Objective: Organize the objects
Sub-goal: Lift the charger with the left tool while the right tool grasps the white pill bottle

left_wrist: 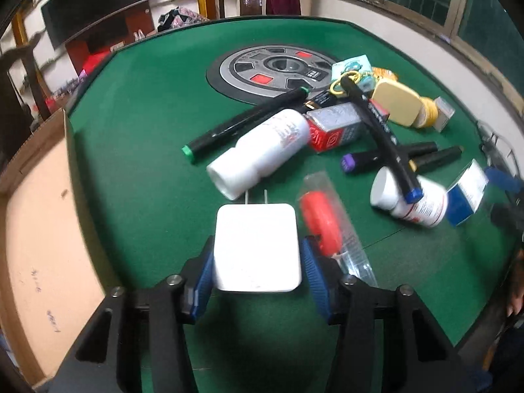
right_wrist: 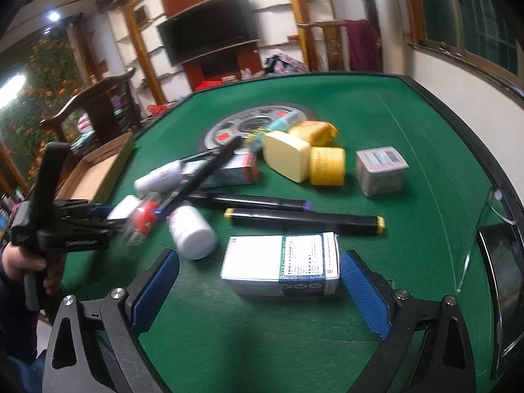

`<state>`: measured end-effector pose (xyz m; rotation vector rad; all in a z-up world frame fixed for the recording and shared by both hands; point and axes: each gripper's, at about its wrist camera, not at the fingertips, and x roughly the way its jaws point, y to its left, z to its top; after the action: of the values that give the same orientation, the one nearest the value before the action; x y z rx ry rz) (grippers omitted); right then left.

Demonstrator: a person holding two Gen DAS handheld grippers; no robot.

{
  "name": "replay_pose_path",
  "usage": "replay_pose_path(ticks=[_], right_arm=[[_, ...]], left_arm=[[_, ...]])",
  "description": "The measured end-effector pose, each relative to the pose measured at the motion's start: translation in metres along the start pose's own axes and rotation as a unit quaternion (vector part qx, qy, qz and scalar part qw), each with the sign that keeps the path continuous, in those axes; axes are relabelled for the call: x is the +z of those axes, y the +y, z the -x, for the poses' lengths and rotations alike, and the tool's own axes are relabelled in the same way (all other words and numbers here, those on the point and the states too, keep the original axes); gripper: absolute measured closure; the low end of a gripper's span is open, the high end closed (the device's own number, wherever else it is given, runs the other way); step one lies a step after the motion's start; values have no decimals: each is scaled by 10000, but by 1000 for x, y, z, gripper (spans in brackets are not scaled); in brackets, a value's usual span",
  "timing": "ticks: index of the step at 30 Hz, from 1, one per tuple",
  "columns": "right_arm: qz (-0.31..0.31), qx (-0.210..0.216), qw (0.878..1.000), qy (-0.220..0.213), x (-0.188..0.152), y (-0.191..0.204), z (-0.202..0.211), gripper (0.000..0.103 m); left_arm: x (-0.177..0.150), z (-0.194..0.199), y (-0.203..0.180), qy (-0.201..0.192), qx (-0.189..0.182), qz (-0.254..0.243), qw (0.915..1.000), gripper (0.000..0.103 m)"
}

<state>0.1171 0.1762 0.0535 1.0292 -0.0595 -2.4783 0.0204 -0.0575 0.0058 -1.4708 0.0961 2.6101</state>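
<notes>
Two risks stand out, both around the flat white square plug-in charger [left_wrist: 257,247] on the green felt table [left_wrist: 137,137]: the smooth casing could slip from the pads as it lifts, and the clear tube with a red cap [left_wrist: 329,226], touching the right pad just beside the charger, could be dragged along. The left gripper [left_wrist: 257,265] stands partly closed, blue pads against the charger's two sides. The right gripper [right_wrist: 258,286], well to the charger's right, is spread wide around a white-and-green printed carton [right_wrist: 281,263] — one pad near it, neither pressing
</notes>
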Motion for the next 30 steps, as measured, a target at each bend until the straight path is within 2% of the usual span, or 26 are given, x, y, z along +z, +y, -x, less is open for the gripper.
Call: replay_pose_path(ticks=[2,7,10,12,13,16,21,25,30], right_arm=[[303,90,9995,-52,4,14,6,8],[1206,54,9925,-191,19,52,19,8],[1463,127,9891,66,26,68,3,8],[1706,66,9846,372,28,80,-17,20],[1779,94,9828,478,29,82,-25,33],[1802,152,9787,970,33,81,-53,54],[1864,107,9724,1398,35,79,-82,54],[1806,97,9721,1492,35,82,-97,63],[1577,125,9760,1496,31,84,-93,63]], left_arm=[[-2,5,-4,-98,70,-16,9999,59],[-11,21,-8,-251,-14,37,9997,59],[-14,27,-7,-314,-7,62,9995,59],[-13,29,-9,-323,-13,53,9995,59],[-14,30,-8,-322,-32,68,9995,59],[-23,32,-1,-316,-89,124,9994,59],[-23,28,1,-317,-73,131,9994,59],[-21,24,0,-360,16,99,9993,59],[-22,25,4,-379,-97,209,9990,59]])
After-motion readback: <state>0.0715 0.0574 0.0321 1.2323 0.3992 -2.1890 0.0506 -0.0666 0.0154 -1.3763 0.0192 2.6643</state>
